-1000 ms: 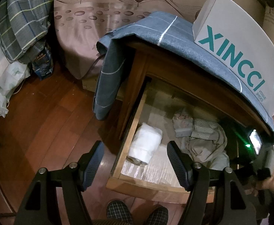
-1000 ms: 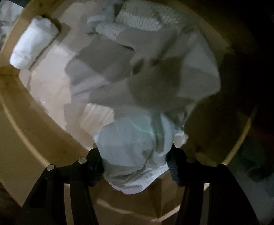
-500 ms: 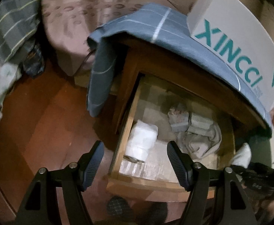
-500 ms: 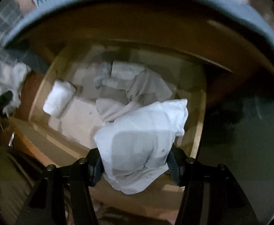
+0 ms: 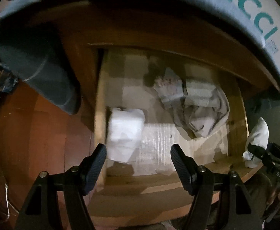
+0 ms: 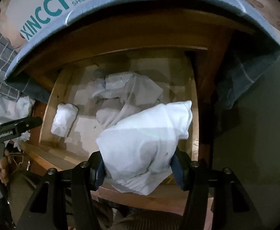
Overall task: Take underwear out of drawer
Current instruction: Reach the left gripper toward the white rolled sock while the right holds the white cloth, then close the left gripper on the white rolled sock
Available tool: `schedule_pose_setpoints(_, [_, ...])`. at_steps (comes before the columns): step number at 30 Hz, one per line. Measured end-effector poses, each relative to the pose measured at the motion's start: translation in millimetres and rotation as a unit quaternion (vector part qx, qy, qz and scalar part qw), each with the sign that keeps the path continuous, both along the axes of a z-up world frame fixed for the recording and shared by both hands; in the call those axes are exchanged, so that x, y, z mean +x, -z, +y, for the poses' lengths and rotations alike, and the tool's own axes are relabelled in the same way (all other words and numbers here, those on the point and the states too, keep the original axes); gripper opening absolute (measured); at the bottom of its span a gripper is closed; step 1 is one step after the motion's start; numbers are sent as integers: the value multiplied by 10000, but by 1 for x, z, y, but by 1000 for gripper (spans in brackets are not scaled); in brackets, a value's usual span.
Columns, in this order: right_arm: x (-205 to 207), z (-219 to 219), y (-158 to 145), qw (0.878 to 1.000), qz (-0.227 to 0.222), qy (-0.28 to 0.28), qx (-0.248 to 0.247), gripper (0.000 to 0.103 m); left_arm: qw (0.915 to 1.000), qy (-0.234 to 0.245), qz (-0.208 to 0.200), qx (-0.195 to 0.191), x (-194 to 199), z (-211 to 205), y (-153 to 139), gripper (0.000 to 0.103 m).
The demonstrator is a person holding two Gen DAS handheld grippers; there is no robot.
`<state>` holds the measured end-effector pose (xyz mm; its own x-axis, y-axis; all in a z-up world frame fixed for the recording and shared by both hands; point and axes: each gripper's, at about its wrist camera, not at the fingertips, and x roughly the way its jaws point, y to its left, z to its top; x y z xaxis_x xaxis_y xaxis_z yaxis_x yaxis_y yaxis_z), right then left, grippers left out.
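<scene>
The wooden drawer point(image 5: 235, 134) point(image 6: 50, 103) stands pulled out under the bedside table. My right gripper point(image 6: 138, 169) is shut on a folded white piece of underwear point(image 6: 145, 145), held above the drawer's front right corner; the same piece point(image 5: 258, 136) shows at the right edge of the left wrist view. My left gripper point(image 5: 138, 163) is open and empty above the drawer's front left. Just beyond its fingers a rolled white garment point(image 5: 125, 134) point(image 6: 64, 120) lies by the left wall. A rumpled grey and patterned pile point(image 5: 195, 105) point(image 6: 128, 92) fills the back right.
A blue checked cloth point(image 5: 36, 69) point(image 6: 241, 80) drapes over the table top, with a white XINCCI shoe box point(image 5: 264, 5) point(image 6: 40, 13) on it. Wood floor point(image 5: 34, 143) lies to the left. White paper lines the drawer bottom point(image 5: 159, 140).
My right gripper has lifted the white underwear up out of the drawer. My left gripper has moved in over the drawer, closer to the rolled white garment.
</scene>
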<state>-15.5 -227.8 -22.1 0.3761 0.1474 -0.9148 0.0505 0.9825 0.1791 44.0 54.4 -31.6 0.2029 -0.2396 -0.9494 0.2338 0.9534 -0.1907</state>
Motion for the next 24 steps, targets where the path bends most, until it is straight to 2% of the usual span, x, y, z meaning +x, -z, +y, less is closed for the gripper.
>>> schedule_pose_setpoints(9, [1, -2, 2, 10000, 58, 25, 75, 54, 9976, 421, 379, 403, 21, -17, 32, 72])
schedule_pose_setpoints(18, [2, 0, 3, 9999, 134, -3, 97, 54, 9878, 1152, 523, 903, 28, -34, 52, 71])
schedule_pose_setpoints(24, [3, 0, 4, 9997, 189, -19, 135, 55, 9830, 1321, 697, 1065, 39, -45, 64, 71])
